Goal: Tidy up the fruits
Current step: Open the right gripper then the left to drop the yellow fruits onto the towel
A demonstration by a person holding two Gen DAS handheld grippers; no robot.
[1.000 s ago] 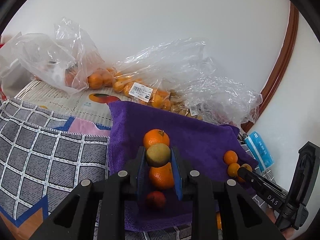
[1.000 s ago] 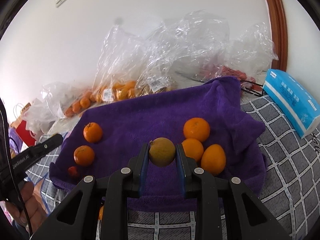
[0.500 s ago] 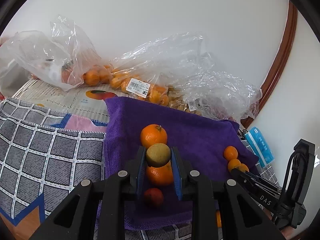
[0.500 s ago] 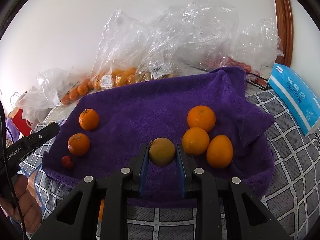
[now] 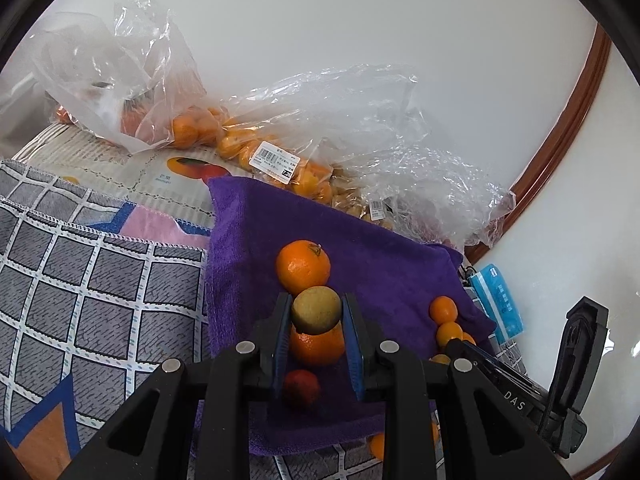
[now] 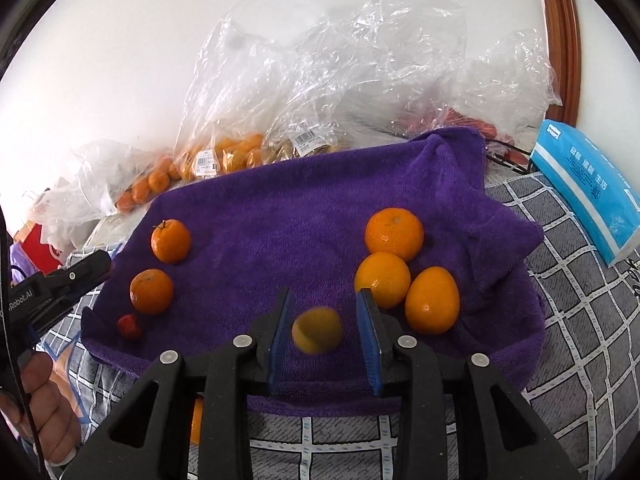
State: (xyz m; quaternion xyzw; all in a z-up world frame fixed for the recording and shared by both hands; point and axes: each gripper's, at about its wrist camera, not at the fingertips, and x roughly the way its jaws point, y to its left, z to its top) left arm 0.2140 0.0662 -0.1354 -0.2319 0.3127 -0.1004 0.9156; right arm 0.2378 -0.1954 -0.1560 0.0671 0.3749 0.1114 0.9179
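- The towel (image 6: 280,216) was deep purple.
- The oranges (image 6: 394,234) were bright orange.
- A small fruit (image 6: 129,327) was red.
- The held fruit (image 5: 316,310) was yellow-green.
- The blanket (image 5: 100,280) was grey with a white grid.
- The tissue pack (image 6: 588,184) was light blue.
- The gripper pads (image 6: 282,336) were blue, on black frames.
- The bags (image 6: 360,80) were clear plastic.

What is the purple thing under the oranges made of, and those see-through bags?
The purple towel looks like soft, fuzzy terry or microfibre cloth: matte, with a short pile and loose folds at its corner. The clear bags look like thin plastic film: see-through, shiny and full of crinkles.
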